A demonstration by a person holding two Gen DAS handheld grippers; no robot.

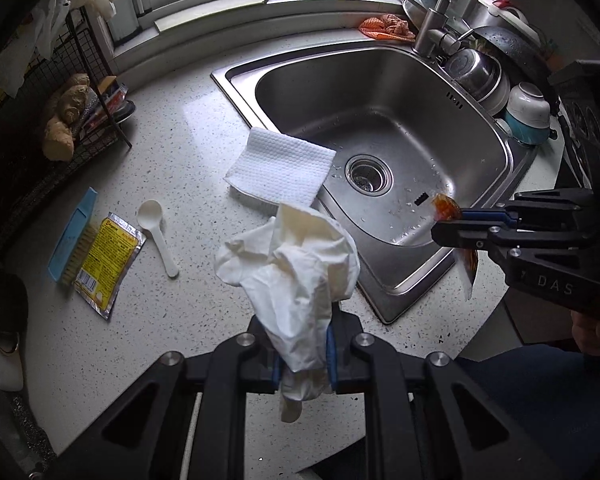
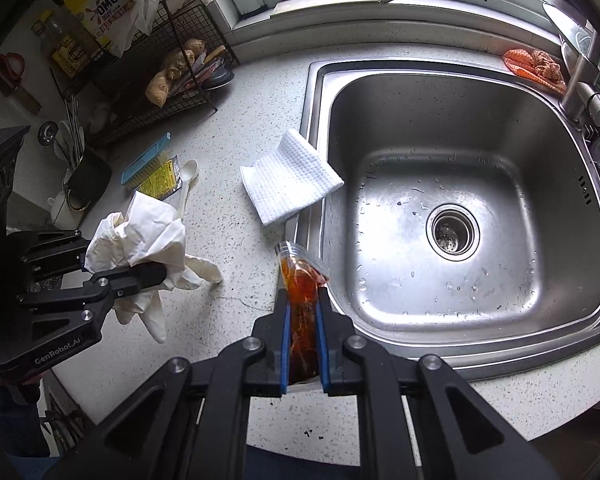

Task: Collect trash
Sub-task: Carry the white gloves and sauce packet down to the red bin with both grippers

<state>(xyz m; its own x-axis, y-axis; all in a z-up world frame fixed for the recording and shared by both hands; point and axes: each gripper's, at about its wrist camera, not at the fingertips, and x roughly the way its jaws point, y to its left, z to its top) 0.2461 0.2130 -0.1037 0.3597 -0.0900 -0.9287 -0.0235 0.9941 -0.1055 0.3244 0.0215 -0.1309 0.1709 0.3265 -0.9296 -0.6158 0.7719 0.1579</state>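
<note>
Trash in both tongs, lifted off the desk

Left wrist view: left tongs [image 1: 302,354] pinch a crumpled white glove [image 1: 296,264] above the speckled desk [image 1: 188,128]. Yellow packet [image 1: 108,258] and plastic spoon [image 1: 156,232] lie at left, seemingly next to collect.

Right wrist view: right tongs [image 2: 303,334] pinch a sauce pouch [image 2: 300,280] beside the sink [image 2: 452,332], which holds only water drops. Next, I judge, both pieces need a bin; none shows.

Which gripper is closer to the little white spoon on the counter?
Left. The left gripper, shut on a crumpled white glove, hangs just beside the white spoon. The right gripper, shut on a sauce packet, sits farther away by the sink.
</note>
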